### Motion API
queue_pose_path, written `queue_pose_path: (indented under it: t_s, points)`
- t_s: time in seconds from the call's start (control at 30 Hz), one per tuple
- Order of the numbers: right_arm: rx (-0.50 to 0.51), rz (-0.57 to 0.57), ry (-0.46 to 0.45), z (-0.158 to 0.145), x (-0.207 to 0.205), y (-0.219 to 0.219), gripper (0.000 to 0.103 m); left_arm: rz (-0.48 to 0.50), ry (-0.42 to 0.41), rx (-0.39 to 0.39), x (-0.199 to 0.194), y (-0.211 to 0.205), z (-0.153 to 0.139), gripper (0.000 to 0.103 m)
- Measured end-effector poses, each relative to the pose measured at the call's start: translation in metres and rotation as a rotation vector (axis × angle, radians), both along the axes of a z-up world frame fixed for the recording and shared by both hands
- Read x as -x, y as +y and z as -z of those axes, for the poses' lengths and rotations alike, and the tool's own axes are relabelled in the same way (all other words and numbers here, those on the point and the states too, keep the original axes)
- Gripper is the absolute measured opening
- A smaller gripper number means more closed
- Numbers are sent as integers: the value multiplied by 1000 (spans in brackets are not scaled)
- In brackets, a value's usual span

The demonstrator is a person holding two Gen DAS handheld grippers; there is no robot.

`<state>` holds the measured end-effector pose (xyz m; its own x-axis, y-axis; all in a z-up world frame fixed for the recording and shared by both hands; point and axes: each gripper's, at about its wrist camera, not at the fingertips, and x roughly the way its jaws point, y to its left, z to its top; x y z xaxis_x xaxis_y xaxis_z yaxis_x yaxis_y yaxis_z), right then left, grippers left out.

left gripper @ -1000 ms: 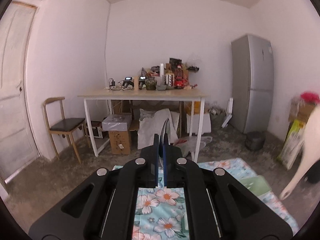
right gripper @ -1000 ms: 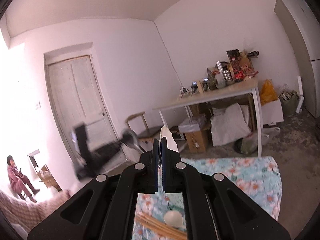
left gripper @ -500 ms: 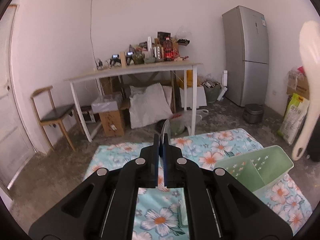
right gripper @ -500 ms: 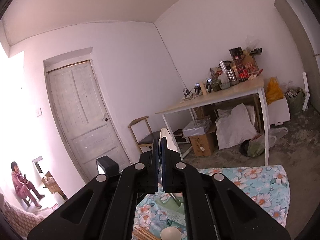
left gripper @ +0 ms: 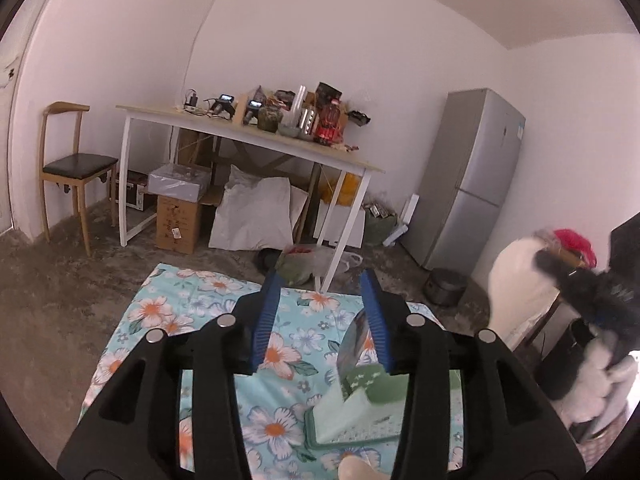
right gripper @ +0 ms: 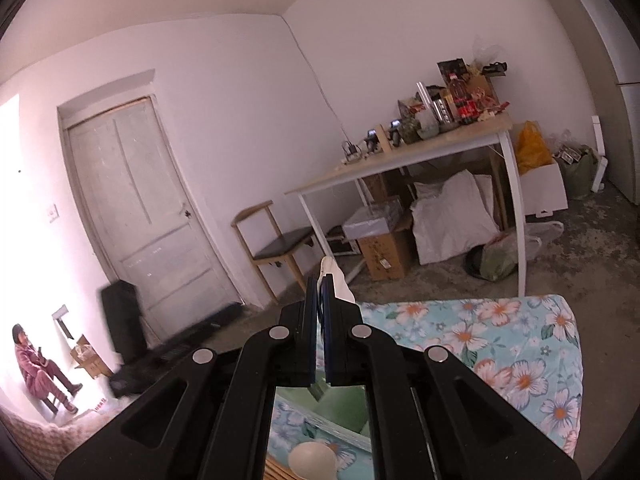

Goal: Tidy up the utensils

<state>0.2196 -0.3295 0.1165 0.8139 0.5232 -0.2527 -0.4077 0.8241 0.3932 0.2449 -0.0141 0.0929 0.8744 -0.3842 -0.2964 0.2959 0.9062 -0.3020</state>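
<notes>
My left gripper hangs over the floral cloth with its jaws opening. A thin metal utensil leans loose against the inner face of its right pad, and its lower end dips into the green organizer. My right gripper is shut on a white paddle-like utensil that sticks out past its fingertips. The green organizer shows just below its jaws. In the left wrist view the right gripper is a blur at the right edge, carrying the white utensil.
A white spoon bowl and wooden chopsticks lie on the cloth near the organizer. Beyond stand a cluttered white table, a wooden chair, boxes, sacks and a grey fridge. A person sits far left by the door.
The left gripper has sunk and rolled, and its jaws have parted from the metal utensil, which now tips into the organizer. The right gripper has moved with the white utensil until the organizer sits below its jaws.
</notes>
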Motion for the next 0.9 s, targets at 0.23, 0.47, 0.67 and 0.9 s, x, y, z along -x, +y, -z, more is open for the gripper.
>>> queue_pose_path:
  t_s: [0.23, 0.47, 0.67, 0.9]
  points:
    - [160, 38, 114, 37, -3, 15, 4, -12, 43, 24, 40, 30, 16, 51]
    - [176, 84, 78, 30, 18, 10, 36, -28, 89, 27, 82, 44, 40, 55]
    - [159, 126, 46, 19, 59, 4, 55, -32, 118, 55, 106, 49, 50, 55]
    - [262, 103, 193, 63, 105, 31, 71, -38, 164, 79, 120, 51, 62, 57]
